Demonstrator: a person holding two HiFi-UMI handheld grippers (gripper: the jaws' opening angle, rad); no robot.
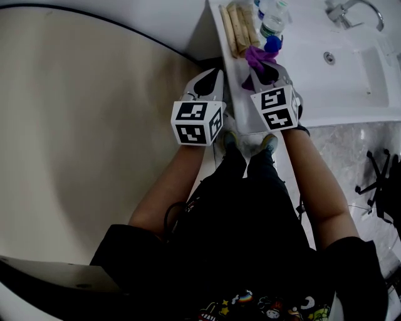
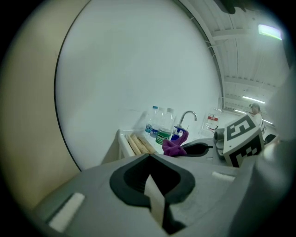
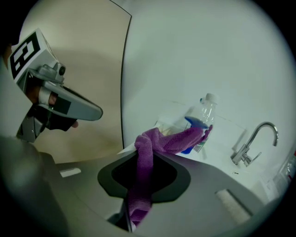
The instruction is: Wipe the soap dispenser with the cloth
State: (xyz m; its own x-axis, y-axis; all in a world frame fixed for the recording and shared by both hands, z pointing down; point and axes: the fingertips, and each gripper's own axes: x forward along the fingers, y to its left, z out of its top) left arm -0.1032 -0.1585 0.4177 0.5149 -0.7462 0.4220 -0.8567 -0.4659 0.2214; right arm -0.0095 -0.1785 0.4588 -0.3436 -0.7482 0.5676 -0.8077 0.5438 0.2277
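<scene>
My right gripper is shut on a purple cloth that runs up out of its jaws. The cloth's far end lies against the blue pump top of the soap dispenser at the left end of the white counter. The left gripper view has the same cloth and dispenser ahead, with the right gripper behind them. My left gripper hangs left of the counter edge, jaws shut with nothing between them.
Clear water bottles stand behind the dispenser. Several wooden sticks lie along the counter's left edge. A sink basin and faucet lie to the right. A curved white wall rises behind.
</scene>
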